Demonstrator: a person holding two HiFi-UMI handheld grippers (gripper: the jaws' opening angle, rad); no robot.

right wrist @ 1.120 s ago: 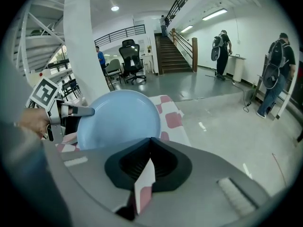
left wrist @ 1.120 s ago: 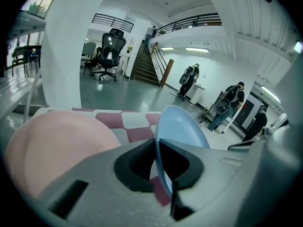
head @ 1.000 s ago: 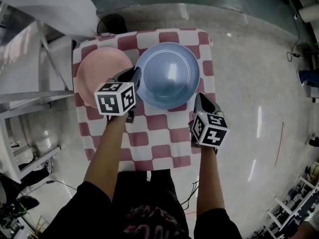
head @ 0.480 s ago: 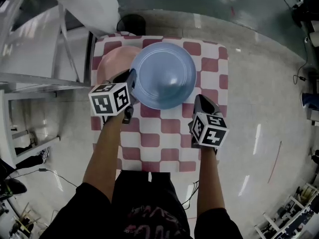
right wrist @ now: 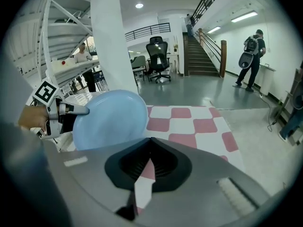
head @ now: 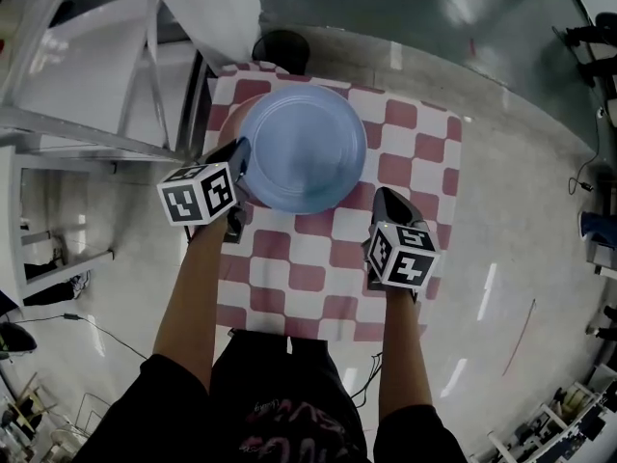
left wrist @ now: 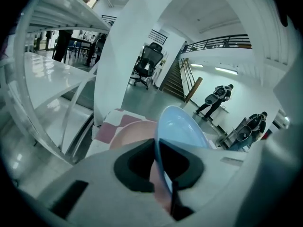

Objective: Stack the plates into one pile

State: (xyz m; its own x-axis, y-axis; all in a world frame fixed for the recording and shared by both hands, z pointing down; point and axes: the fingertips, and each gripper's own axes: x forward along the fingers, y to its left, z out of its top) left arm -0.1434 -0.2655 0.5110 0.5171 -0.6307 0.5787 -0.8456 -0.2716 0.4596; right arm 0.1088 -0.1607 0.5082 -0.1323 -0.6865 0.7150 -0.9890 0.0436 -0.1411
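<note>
In the head view the left gripper [head: 238, 159] was clamped on the near-left rim of the blue plate [head: 301, 148], which it held clear above the red-and-white checked tablecloth [head: 410, 152]. The right gripper [head: 382, 199] hung just right of and below that plate, apart from it. A white metal frame [head: 87, 128] stood close on the left gripper's outer side, and a black round object [head: 281, 50] sat on the floor beyond the table's far edge. In the left gripper view the plate's thin edge ran straight between the jaws, which pinched it, and the dish rose tilted ahead of them. The pink plate [left wrist: 134, 132] lay on the cloth just beyond and below the jaws, partly covered by the blue one. The blue plate looked stiff, light and smooth, probably plastic, so a one-sided rim grip could let it swivel or slip; a second hold on the opposite rim would steady it. In the right gripper view the jaws were closed on nothing, with only cloth showing past them. The blue plate floated ahead and to their left. An office chair [right wrist: 158, 51], a staircase [right wrist: 201, 56] and a person with a backpack [right wrist: 251, 56] stood well away; I judged nothing blocked the way down onto the pink plate.
</note>
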